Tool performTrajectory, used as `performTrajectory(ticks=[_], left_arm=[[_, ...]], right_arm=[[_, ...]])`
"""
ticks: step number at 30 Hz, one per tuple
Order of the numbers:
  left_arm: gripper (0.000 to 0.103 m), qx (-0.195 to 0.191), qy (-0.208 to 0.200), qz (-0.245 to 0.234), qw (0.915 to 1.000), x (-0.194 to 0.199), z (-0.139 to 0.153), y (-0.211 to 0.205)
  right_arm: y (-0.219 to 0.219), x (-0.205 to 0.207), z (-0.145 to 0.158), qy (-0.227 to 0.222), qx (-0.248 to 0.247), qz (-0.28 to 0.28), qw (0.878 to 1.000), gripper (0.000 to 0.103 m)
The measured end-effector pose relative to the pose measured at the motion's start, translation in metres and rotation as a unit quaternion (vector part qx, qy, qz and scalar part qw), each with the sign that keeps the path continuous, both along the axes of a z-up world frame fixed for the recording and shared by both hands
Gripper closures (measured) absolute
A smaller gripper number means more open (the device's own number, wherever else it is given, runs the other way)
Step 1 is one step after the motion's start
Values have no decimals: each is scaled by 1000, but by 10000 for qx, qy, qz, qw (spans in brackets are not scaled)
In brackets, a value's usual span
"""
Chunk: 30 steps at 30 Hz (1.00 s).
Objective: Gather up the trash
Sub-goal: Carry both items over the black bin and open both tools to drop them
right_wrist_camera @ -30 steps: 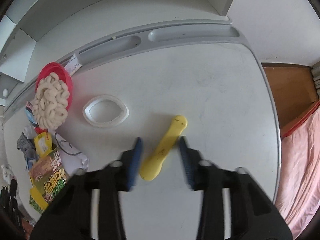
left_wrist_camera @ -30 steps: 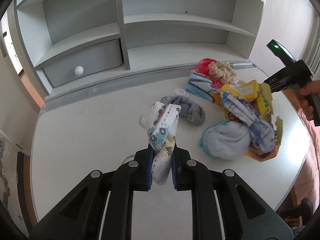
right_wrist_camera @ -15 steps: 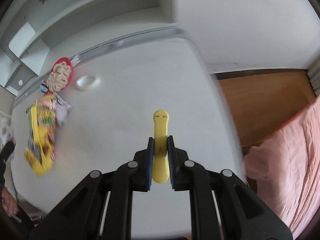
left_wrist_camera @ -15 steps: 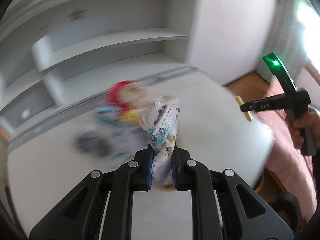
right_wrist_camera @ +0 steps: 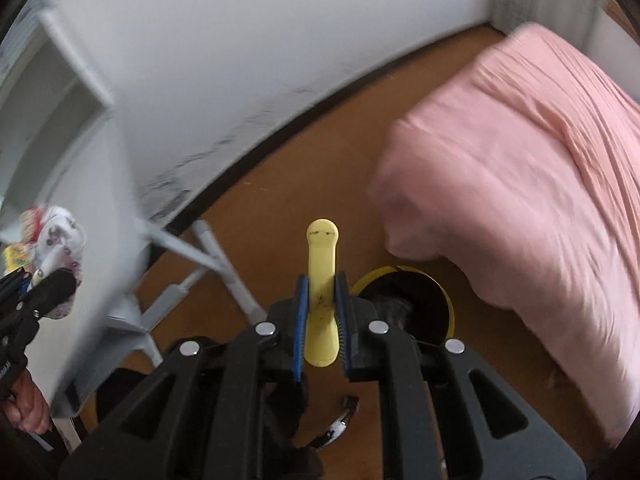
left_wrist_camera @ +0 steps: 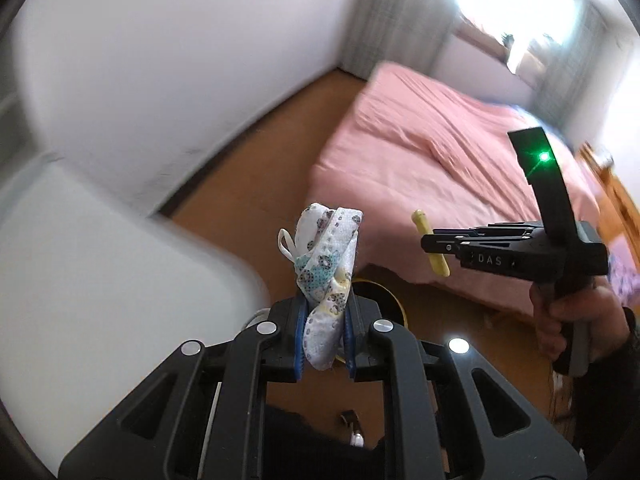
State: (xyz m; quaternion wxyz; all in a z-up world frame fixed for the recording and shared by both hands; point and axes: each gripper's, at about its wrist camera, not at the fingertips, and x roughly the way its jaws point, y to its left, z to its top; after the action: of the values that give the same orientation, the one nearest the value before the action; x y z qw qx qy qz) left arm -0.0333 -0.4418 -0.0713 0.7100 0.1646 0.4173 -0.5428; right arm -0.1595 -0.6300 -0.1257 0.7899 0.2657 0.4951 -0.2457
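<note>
The left gripper (left_wrist_camera: 323, 334) has its fingers (left_wrist_camera: 299, 336) clenched on a crumpled patterned cloth (left_wrist_camera: 326, 268), which stands up at the centre of the left wrist view. The right gripper (right_wrist_camera: 320, 320) has its fingers (right_wrist_camera: 301, 320) clamped on a yellow plastic stick (right_wrist_camera: 322, 280), upright at the centre of the right wrist view. Just behind each gripper, low in the frame, a yellow-rimmed bin with a black liner (right_wrist_camera: 416, 300) sits on the wooden floor (right_wrist_camera: 280, 200). A pink bed (right_wrist_camera: 520, 184) fills the right side; the white counter (left_wrist_camera: 100, 260) is at the left. In the left wrist view a hand (left_wrist_camera: 576, 320) at the right edge holds the other gripper.
</note>
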Motion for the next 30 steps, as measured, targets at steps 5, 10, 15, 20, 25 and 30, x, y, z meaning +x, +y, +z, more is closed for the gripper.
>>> performTrajectory(ticks=[5, 10, 15, 20, 25, 30], left_arm=[[89, 400, 313, -604, 9969, -38, -76, -77], [89, 976, 589, -884, 9895, -62, -152, -126], [89, 1386, 699, -884, 9839, -64, -199, -151], [89, 1671, 789, -795, 9796, -68, -230, -164], [89, 1768, 874, -808, 9770, -69, -244, -177], [88, 1738, 981, -813, 9765, -65, -247, -192]], right_arm=[[-36, -51, -70, 166, 495, -533, 9972, 89], [-58, -78, -134, 454, 877, -820, 9917, 89], [-69, -91, -173, 647, 1164, -900, 9870, 89], [-71, -92, -196, 738, 1324, -900, 9843, 89], [-79, -90, -204, 723, 1381, -903, 9836, 89], [-83, -84, -200, 701, 1309, -885, 9849, 89]])
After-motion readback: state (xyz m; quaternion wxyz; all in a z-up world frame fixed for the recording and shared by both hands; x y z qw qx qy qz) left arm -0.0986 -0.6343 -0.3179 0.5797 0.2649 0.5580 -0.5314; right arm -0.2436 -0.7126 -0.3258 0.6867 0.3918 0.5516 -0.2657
